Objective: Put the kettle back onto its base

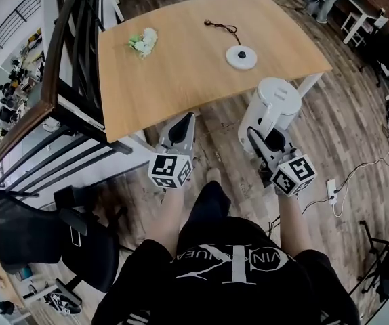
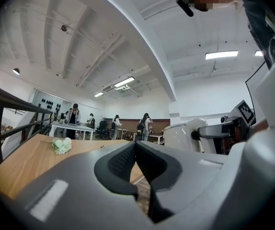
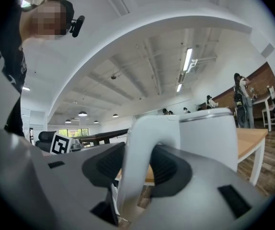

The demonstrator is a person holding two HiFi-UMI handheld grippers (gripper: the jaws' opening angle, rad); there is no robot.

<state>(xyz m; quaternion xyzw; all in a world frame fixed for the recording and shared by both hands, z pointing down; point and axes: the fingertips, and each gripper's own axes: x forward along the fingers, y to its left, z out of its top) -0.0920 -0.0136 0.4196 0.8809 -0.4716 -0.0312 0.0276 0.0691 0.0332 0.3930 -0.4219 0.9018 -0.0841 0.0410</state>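
The white electric kettle hangs over the wood-plank floor, just off the near right corner of the light wooden worktop. The right tool has its jaws clamped on the kettle's white loop handle. The round white base sits well apart from the kettle, on the far right part of the worktop, and its black cord trails farther off. The worktop's near edge and a white table leg lie between the kettle and the base.

The left tool is level beside the right one, its jaws pressed together on nothing. A bunch of white flowers lies on the worktop, left of the base. A black railing with a wooden handrail runs along the left, with a black office chair near it. A white power strip lies on the floor to the right. From above, the right tool hides the kettle's lower body.
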